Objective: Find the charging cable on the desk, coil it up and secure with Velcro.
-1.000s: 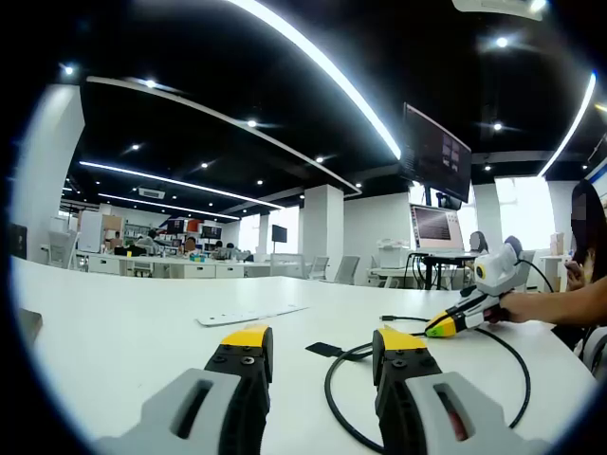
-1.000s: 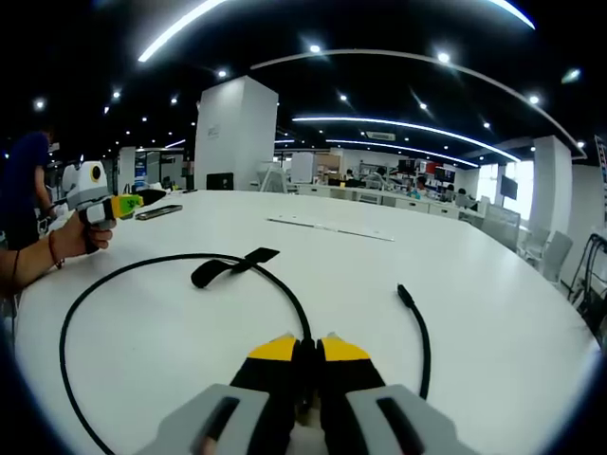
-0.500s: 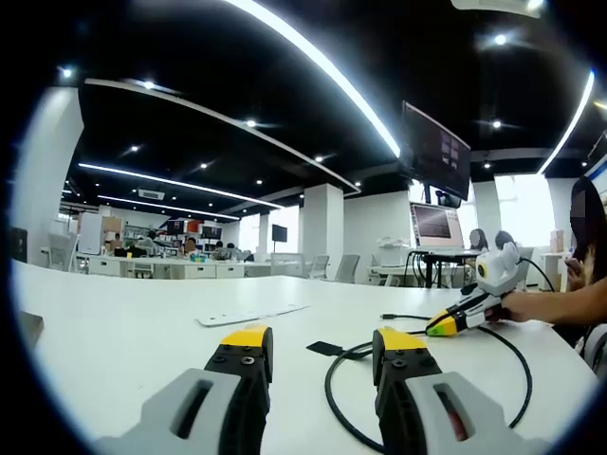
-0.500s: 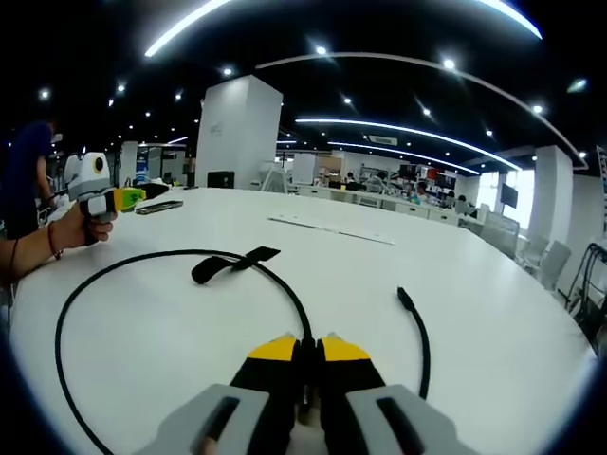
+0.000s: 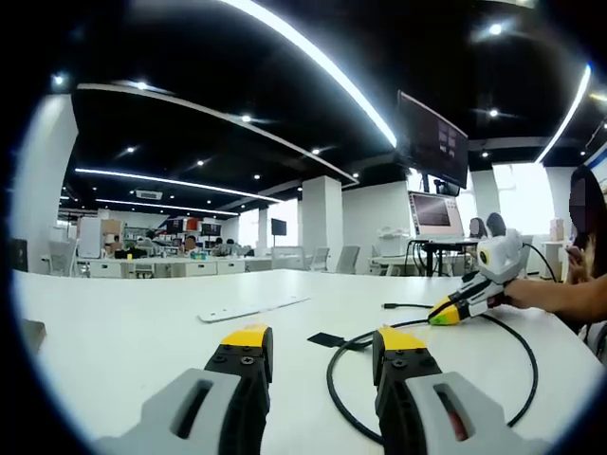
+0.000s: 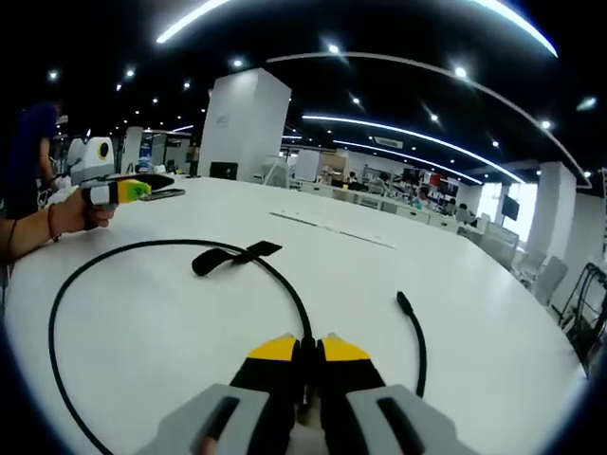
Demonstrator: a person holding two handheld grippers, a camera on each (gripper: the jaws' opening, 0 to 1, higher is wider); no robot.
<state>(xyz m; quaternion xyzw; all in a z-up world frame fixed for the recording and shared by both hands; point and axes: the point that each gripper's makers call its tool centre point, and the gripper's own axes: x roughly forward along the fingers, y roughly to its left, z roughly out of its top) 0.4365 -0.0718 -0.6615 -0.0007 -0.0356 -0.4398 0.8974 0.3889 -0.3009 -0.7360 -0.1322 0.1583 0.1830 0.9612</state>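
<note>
Pinching cable [image 6: 285, 289], right tongs [image 6: 305, 346] low

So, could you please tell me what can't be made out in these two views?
- Right gripper view: the charging cable runs behind the right gripper, so the grip point is hidden.
- Right gripper view: the cable loop is cut off at the bottom left.
- Left gripper view: the plug is too small to identify.

The right gripper [image 6: 304, 348], jaws pinched on the cable [image 6: 171, 245], now sits higher above the table [image 6: 493, 313] than 1 second ago, lifting the cable's near part. In the left gripper view, the right gripper [image 5: 444, 312] has risen and moved slightly right. The cable loop [image 5: 432, 379] spreads wider.
</note>
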